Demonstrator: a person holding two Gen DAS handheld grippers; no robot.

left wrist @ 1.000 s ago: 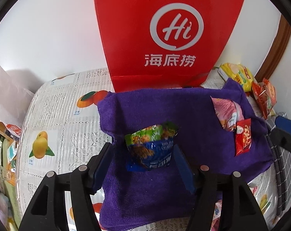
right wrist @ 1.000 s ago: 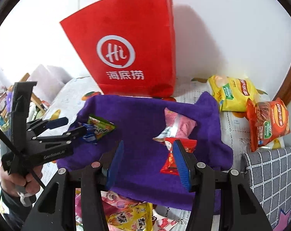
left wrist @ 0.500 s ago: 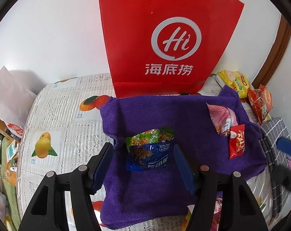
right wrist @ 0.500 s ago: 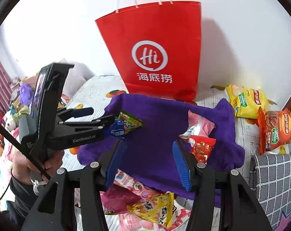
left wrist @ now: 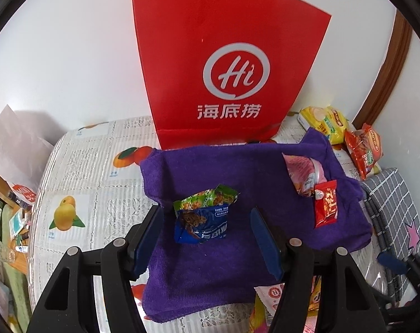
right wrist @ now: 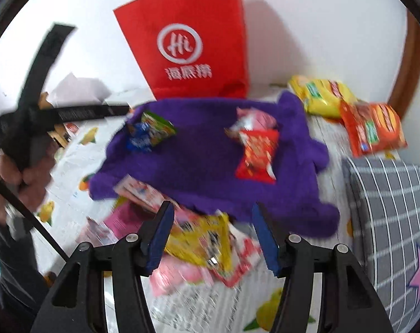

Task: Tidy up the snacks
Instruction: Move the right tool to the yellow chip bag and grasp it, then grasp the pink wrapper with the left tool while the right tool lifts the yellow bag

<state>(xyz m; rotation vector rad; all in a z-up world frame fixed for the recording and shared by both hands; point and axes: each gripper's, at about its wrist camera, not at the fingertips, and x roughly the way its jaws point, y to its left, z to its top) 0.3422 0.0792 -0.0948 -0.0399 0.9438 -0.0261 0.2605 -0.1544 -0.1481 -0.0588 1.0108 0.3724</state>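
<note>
My table (left wrist: 79, 183), under its fruit-printed cover, fills most of both views. At twelve o'clock the red paper bag (left wrist: 224, 63) stands upright against the white wall. In front of it, at the centre, the purple towel (left wrist: 237, 252) lies spread flat, its far edge touching the foot of the bag. A grey checked cushion (right wrist: 387, 208) sits at three o'clock, just beside the towel.

At two o'clock, off the towel near the wall, a yellow chip bag (right wrist: 324, 94) and an orange chip bag (right wrist: 374, 127) lie touching each other. On the towel, a pink packet (left wrist: 304, 172) and a small red packet (left wrist: 325, 208) overlap at the right side, around two o'clock from the towel's middle. A green packet (left wrist: 204, 198) and a blue packet (left wrist: 203, 226) lie overlapping near the towel's left-centre.

My left gripper (left wrist: 207, 238) hangs above that green and blue pair with its blue pads spread apart; the packets show between them, yet neither pad touches them, so I grip nothing.

My right gripper (right wrist: 212, 238) is blurred. Its jaws are opening and bare of any load. Below them, at six o'clock by the towel's near edge, lies a loose heap: a yellow packet (right wrist: 207, 241), pink wrappers (right wrist: 126, 219) and a white-and-red packet (right wrist: 143, 194) partly on the towel. In that view my left hand (right wrist: 18, 177) clasps its tool at nine o'clock.
</note>
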